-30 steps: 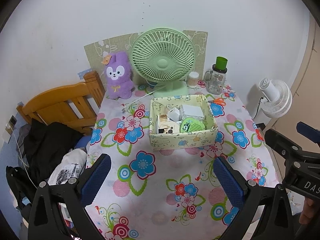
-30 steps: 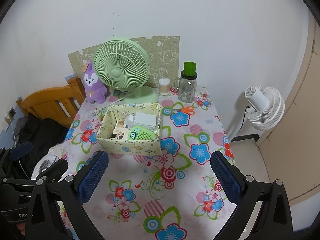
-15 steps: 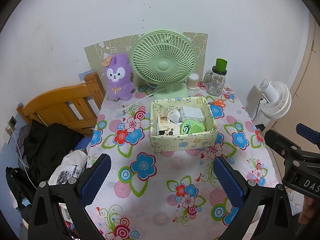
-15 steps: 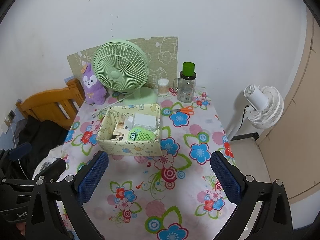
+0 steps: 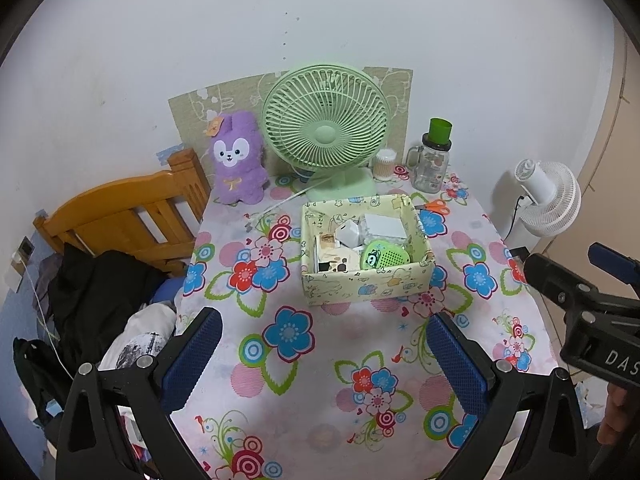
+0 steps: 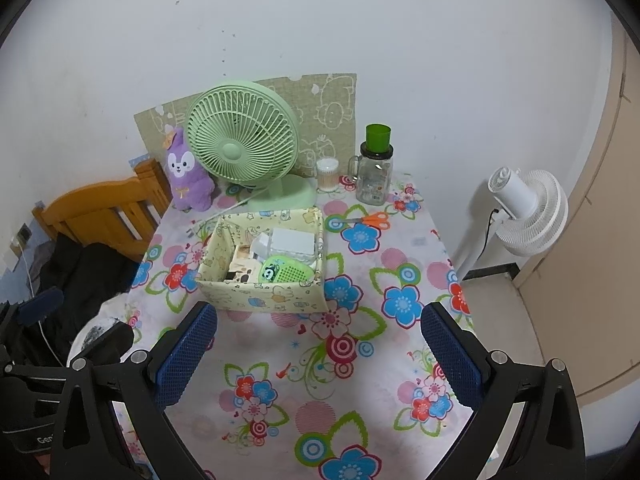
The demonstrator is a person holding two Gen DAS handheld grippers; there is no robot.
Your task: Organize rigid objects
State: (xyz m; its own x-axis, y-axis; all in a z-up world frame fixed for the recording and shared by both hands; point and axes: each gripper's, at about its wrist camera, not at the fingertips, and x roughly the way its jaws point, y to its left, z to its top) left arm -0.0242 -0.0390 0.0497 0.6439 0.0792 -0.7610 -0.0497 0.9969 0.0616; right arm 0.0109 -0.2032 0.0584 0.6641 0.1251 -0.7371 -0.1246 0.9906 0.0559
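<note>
Both cameras pull back a little versus the earlier frames; table and box sit slightly farther off, nothing on the table has shifted. Left gripper (image 5: 320, 354) hangs above the near part of the floral table (image 5: 304, 400), fingers spread wide, holding nothing. Right gripper (image 6: 318, 350) same: spread wide, empty, well short of the box.

Storage box (image 5: 366, 250) sits mid-table, already holding the rigid items: green round gadget (image 5: 386, 258), white block (image 5: 382, 226), small white cube (image 5: 348, 233), cow-print card box (image 5: 334, 258). Judging by that, most sorting looks done, or the grippers are retreating between picks. Orange scissors (image 6: 370, 219) lie loose on the cloth just behind the box's right back corner; likely the next candidate.

Around: green desk fan (image 5: 326, 136) right behind the box, its cord trailing to the left of the box; purple plush (image 5: 238, 160); cotton swab jar (image 6: 327, 174); glass mug with green lid (image 6: 374, 172). White floor fan (image 6: 524, 208) stands off the table. Wooden bed frame (image 5: 120, 216) and dark clothes to the left.

In the way: reaching for the scissors means passing over or around the box; the mug stands close behind them and could get knocked.
</note>
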